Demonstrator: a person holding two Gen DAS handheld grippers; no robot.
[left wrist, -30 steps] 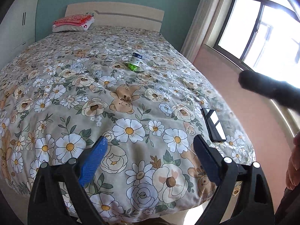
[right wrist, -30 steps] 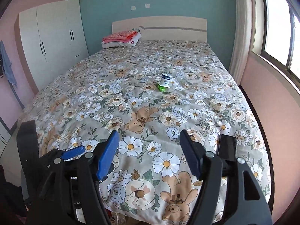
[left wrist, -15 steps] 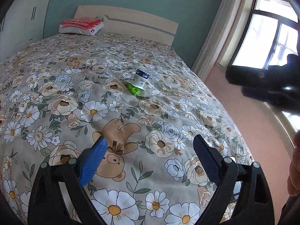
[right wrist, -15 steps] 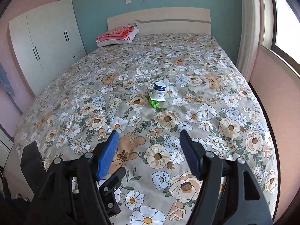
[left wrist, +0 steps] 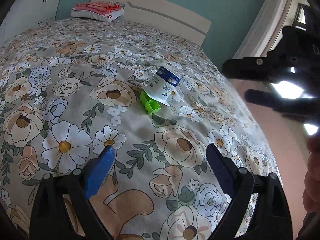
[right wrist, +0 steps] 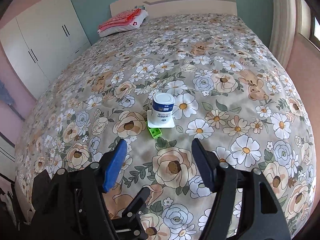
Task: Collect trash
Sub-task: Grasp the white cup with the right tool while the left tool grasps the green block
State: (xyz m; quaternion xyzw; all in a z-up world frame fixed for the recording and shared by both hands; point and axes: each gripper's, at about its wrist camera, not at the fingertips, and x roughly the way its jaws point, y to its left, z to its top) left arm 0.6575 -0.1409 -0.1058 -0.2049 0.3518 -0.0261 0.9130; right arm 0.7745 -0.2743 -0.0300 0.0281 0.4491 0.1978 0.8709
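A white yogurt cup point(left wrist: 163, 85) point(right wrist: 162, 112) with a blue label stands upside down on the flowered bedspread point(left wrist: 60, 92) point(right wrist: 240, 100). A small green plastic piece point(left wrist: 150, 105) point(right wrist: 154, 132) lies against its near side. My left gripper point(left wrist: 160, 156) hovers open over the bed, short of both items, with nothing between its blue pads. My right gripper point(right wrist: 159, 147) is also open and empty, just short of the green piece. The right gripper's black body point(left wrist: 280, 84) shows at the right edge of the left wrist view.
A folded pink blanket on a pillow point(left wrist: 98, 11) point(right wrist: 124, 23) sits at the headboard point(right wrist: 180, 2). A white wardrobe point(right wrist: 44, 42) stands left of the bed. A curtain point(left wrist: 262, 24) and pink wall lie to the right. A hand point(left wrist: 312, 180) shows at the right edge.
Both grippers have moved forward and lower over the bed, from its foot toward the cup and green piece, which now look much closer. The jaws stayed open.
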